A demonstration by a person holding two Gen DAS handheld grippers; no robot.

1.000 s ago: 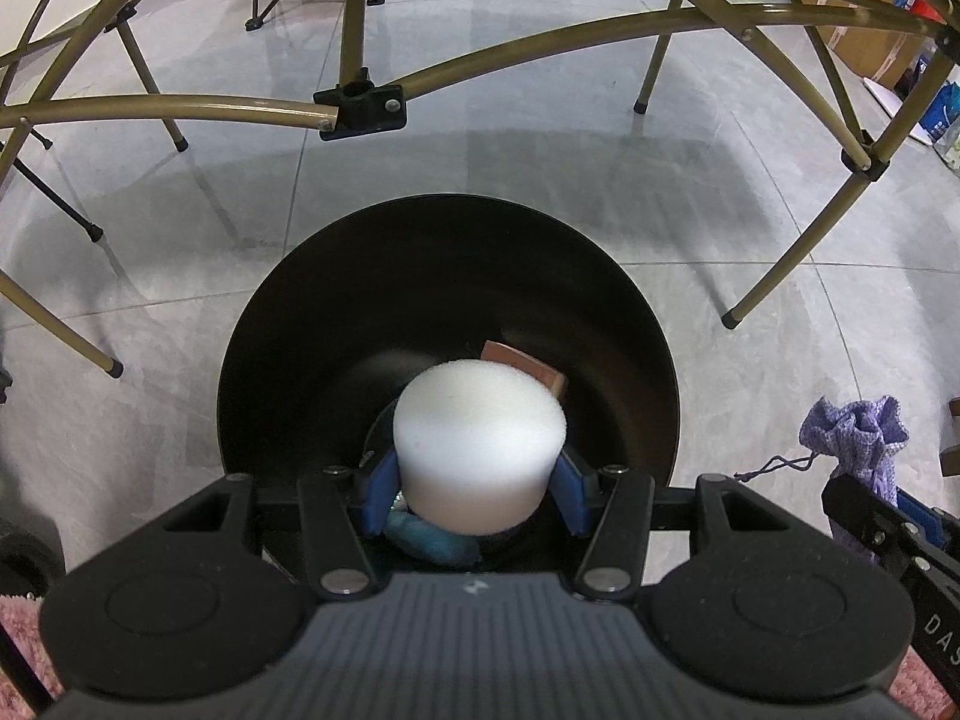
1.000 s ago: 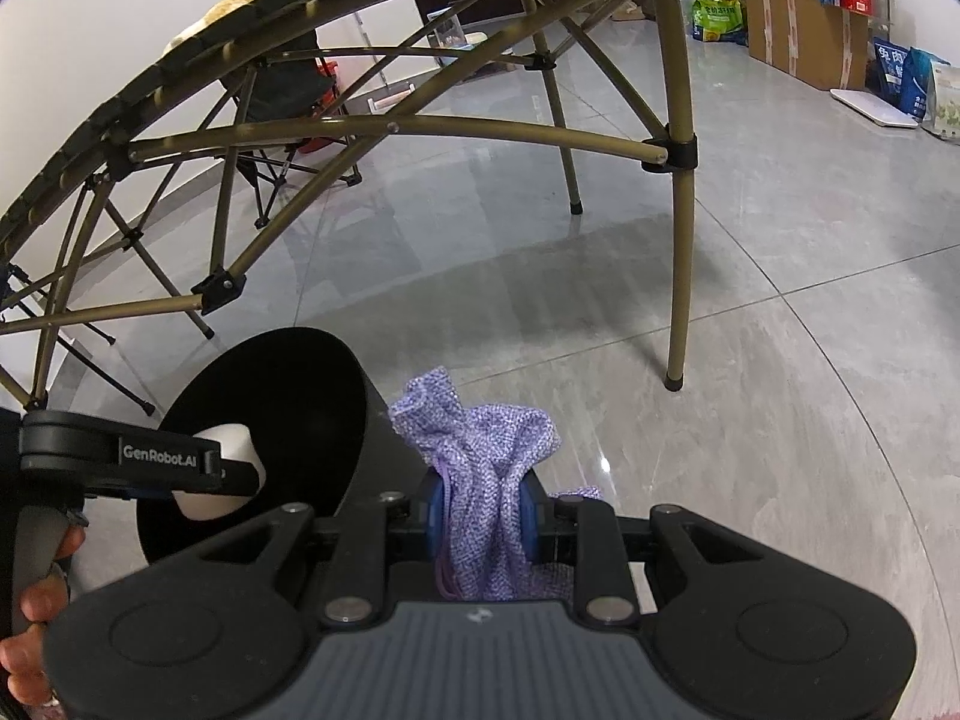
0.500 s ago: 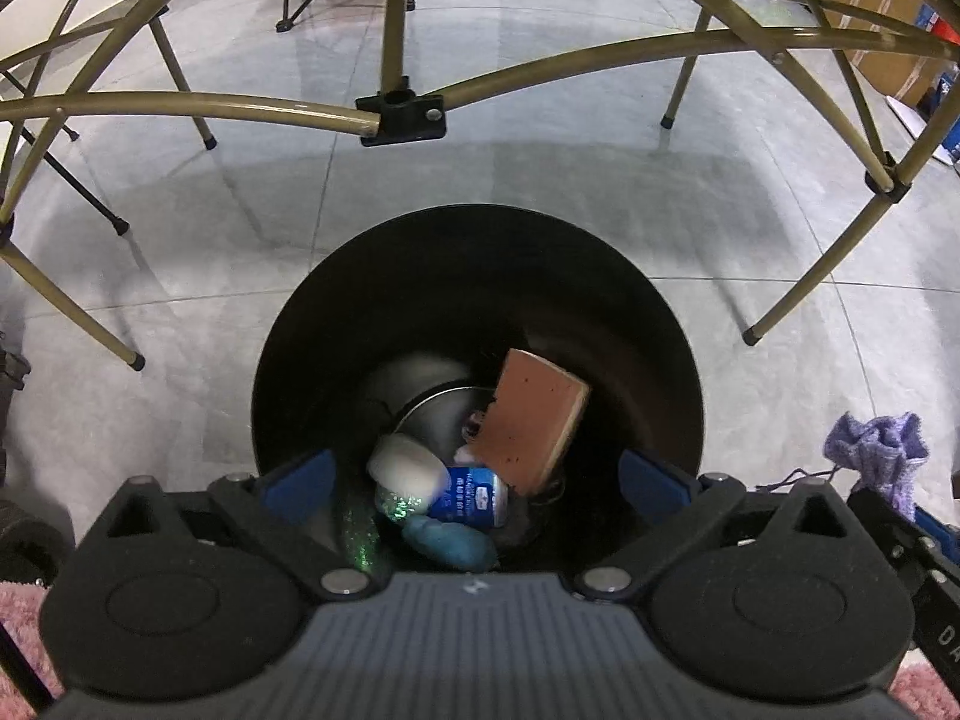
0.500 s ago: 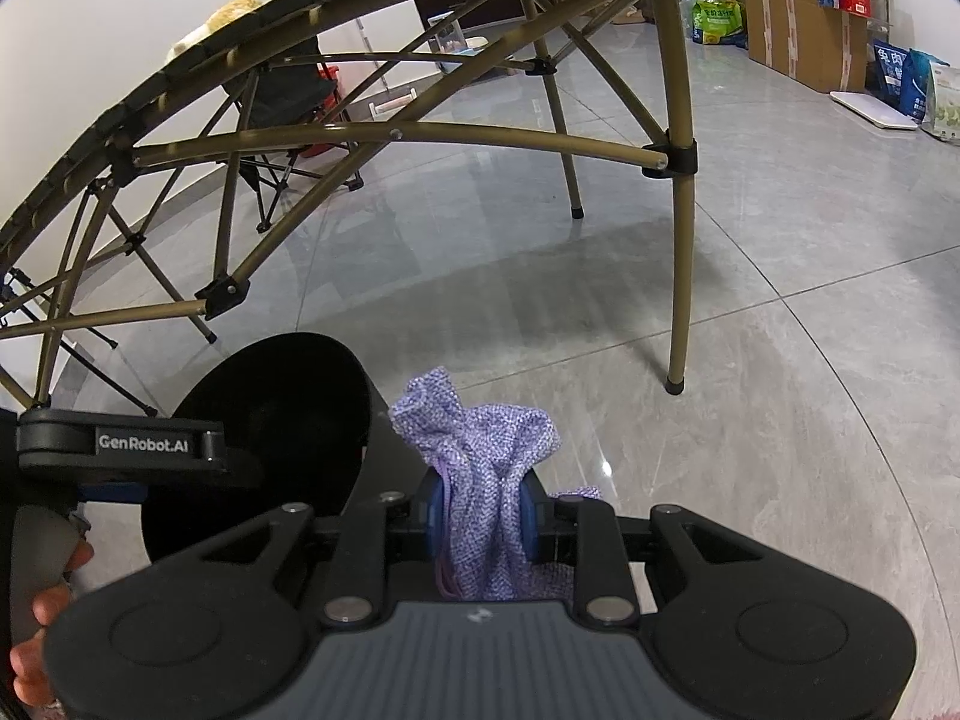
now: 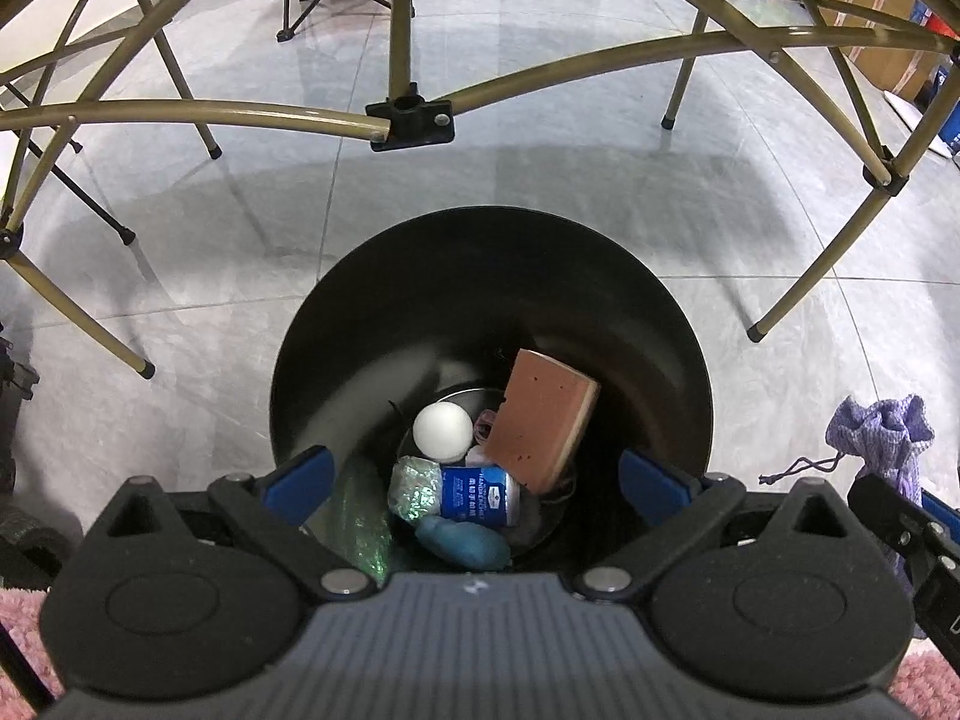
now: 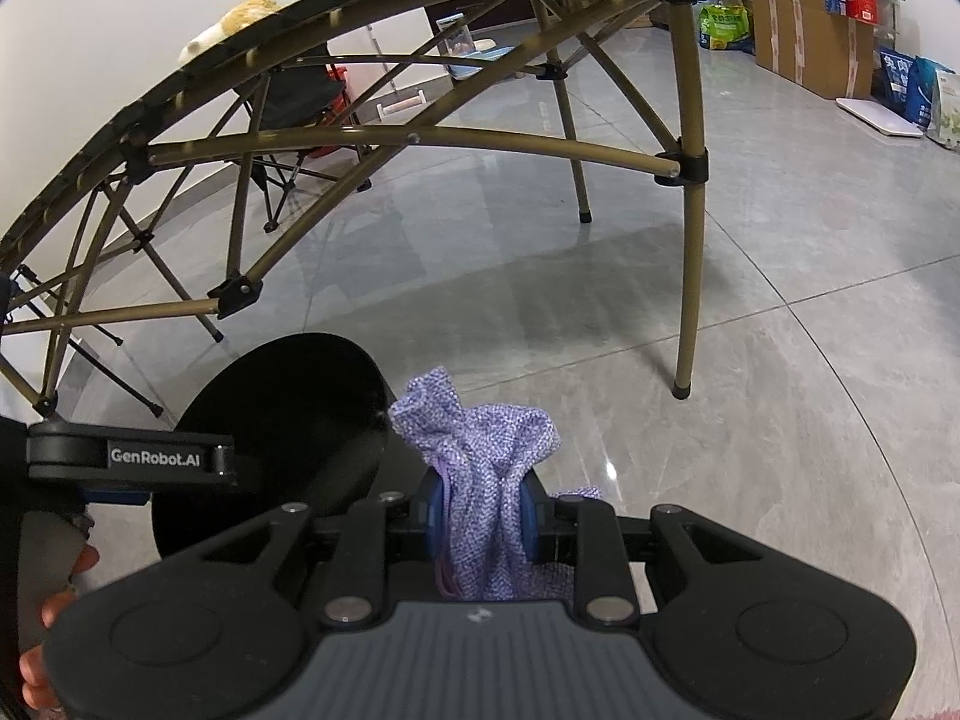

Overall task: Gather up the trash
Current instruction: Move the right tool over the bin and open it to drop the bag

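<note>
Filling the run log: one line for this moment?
left gripper: open over black round bin | right gripper: shut on purple knitted drawstring pouch

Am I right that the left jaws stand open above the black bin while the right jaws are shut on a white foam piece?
Not quite: the right gripper is shut on a purple cloth pouch, as the right wrist view shows. The rest stands.
</note>
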